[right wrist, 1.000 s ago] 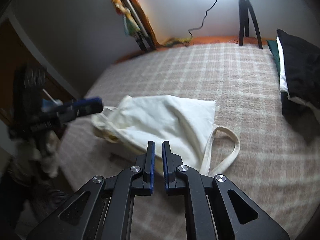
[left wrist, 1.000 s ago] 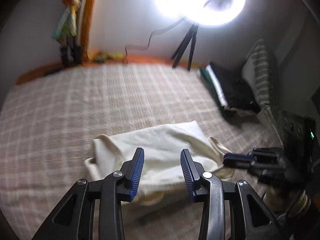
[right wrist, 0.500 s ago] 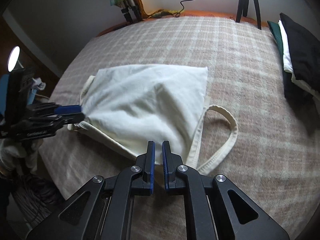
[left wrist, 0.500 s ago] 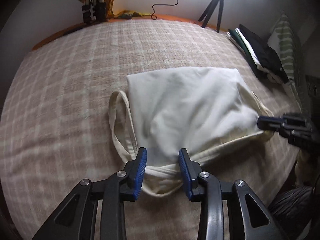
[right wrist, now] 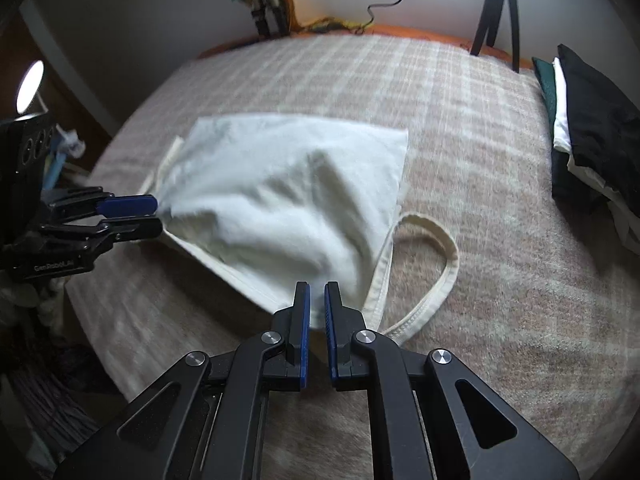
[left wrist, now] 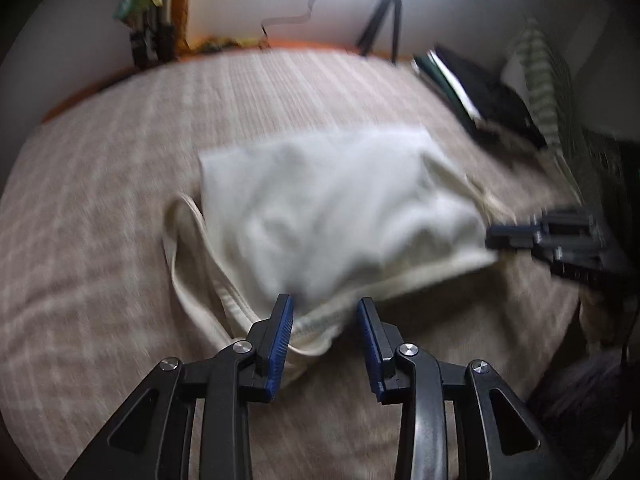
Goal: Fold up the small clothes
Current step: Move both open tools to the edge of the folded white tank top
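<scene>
A cream sleeveless garment (right wrist: pixel 280 192) lies puffed up on the checked blanket, with one strap loop (right wrist: pixel 440 264) spread out to its right. My right gripper (right wrist: pixel 316 300) is shut on the garment's near corner, where the hem meets that strap. In the left wrist view, which is blurred, the same garment (left wrist: pixel 320 208) has its bunched hem between the blue pads of my left gripper (left wrist: pixel 324 320), which grips it. The hem runs taut from there to the right gripper (left wrist: pixel 490 240). Seen from the right wrist, the left gripper (right wrist: pixel 158 216) pinches the garment's left corner, drawn to a point.
A checked beige blanket (right wrist: pixel 500 240) covers the bed. Folded dark and white clothes (right wrist: pixel 592 132) are stacked at its right side beside a striped pillow (left wrist: pixel 548 92). A tripod (right wrist: pixel 496 12) with a ring light stands at the far edge. The bed's near-left edge drops to clutter.
Both grippers have come down with the garment, which now lies spread wider and flatter on the blanket. The left gripper's jaws have narrowed a little around the hem.
</scene>
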The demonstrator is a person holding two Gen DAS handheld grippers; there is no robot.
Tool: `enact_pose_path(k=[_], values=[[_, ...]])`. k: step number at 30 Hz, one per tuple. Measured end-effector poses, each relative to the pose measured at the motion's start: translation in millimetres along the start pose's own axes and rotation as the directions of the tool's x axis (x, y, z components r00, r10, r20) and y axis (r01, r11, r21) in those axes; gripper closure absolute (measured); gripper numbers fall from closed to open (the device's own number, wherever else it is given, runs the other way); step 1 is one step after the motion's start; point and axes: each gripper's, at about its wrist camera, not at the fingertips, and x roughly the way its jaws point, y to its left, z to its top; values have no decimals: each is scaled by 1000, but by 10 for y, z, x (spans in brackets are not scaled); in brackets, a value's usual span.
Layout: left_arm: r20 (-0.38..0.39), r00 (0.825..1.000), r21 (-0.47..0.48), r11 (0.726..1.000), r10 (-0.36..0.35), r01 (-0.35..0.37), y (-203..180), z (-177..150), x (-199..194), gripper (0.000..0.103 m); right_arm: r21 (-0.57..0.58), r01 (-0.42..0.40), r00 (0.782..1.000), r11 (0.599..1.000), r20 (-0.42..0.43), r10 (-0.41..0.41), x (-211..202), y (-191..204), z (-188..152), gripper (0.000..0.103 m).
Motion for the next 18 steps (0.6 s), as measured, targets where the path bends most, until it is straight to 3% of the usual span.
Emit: enact_pose_path(k=[5, 8, 10, 14, 18], values=[[-38, 999, 17, 1000, -20, 20, -51, -340, -213, 70, -17, 17, 998, 1000, -64, -18, -40, -69, -148, 96], [4, 999, -7, 999, -37, 37, -39, -343, -378, 69, -4, 23, 999, 1000, -48, -23, -130, -130, -159, 96], [38, 998, -38, 997, -59, 61, 4, -289, -444, 65, 20, -3, 1000, 1000, -12, 3, -235, -179, -126, 96], [127, 991, -92, 994, -39, 51, 80, -71, -493, 65, 65, -72, 994, 995, 93, 65, -376, -257, 22, 96], [137, 990, -53, 998, -35, 43, 8, 114, -326, 64, 128, -134, 981, 983, 156, 114, -301, -345, 240, 96]])
